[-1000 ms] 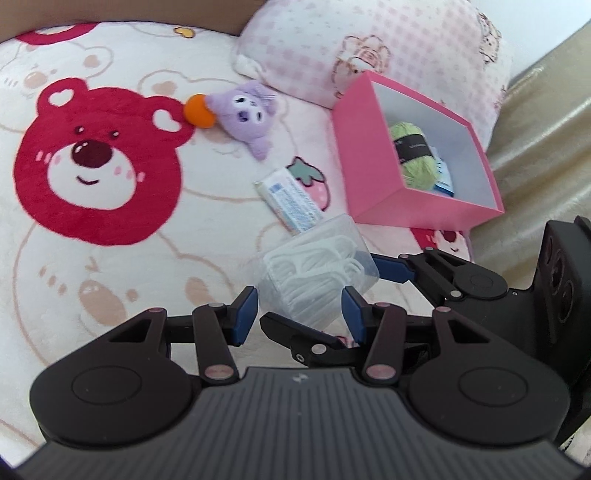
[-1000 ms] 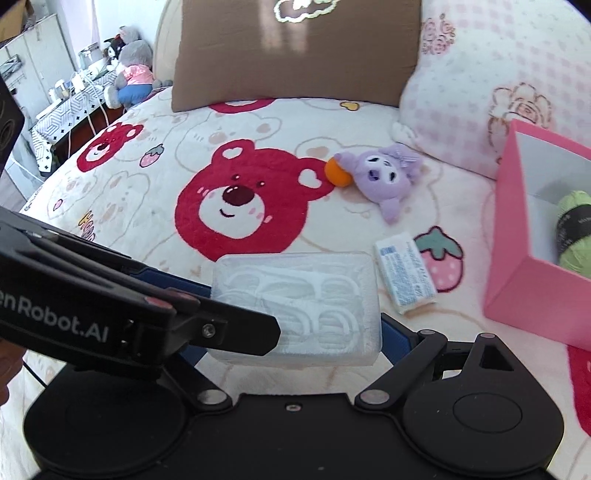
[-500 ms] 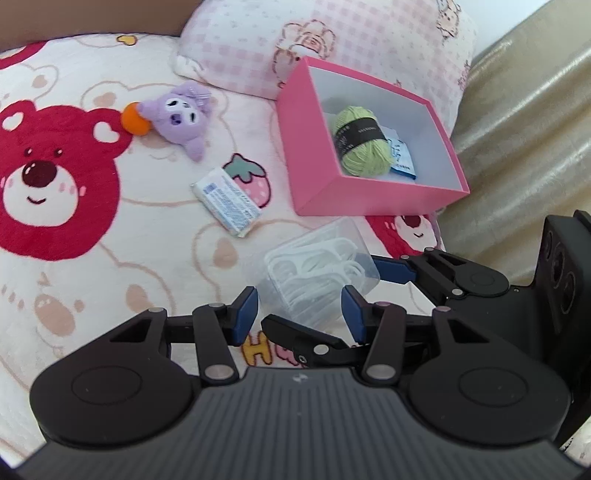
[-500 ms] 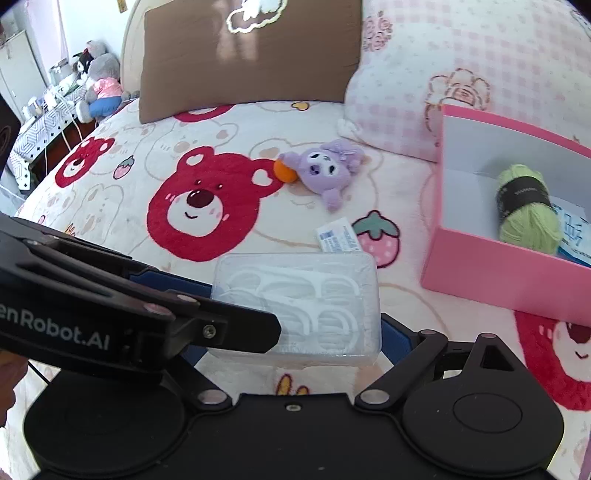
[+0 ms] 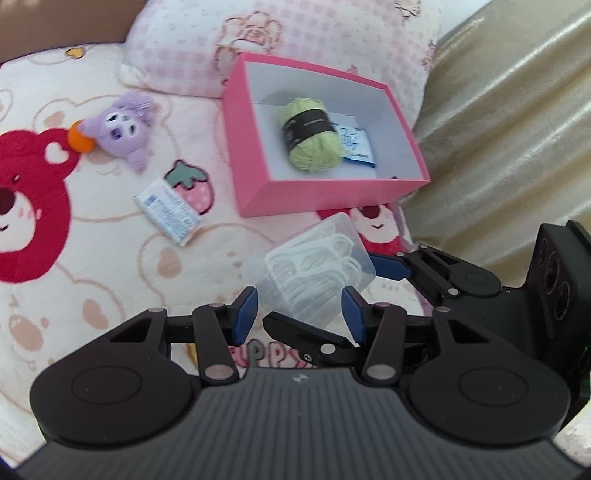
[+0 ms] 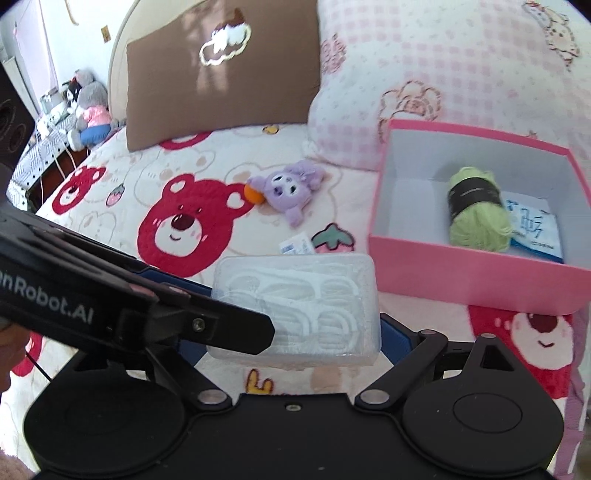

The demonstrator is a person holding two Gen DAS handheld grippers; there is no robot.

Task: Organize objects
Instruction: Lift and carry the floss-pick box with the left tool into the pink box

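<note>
Floss-pick case [image 6: 295, 306] in right tool [image 6: 295, 332], nearer pink box [image 6: 476, 280] than before

My bed [image 5: 92, 266] carries a pink box [image 5: 258, 166], purple plush [image 5: 123, 127], tissue pack [image 5: 168, 210], checked pillow [image 5: 295, 33] and brown pillow [image 6: 221, 74].

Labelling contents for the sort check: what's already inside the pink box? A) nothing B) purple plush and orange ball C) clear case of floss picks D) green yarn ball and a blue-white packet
D: the left wrist view shows the green yarn ball lying in the pink box against a blue-white packet; the purple plush lies out on the blanket.
</note>
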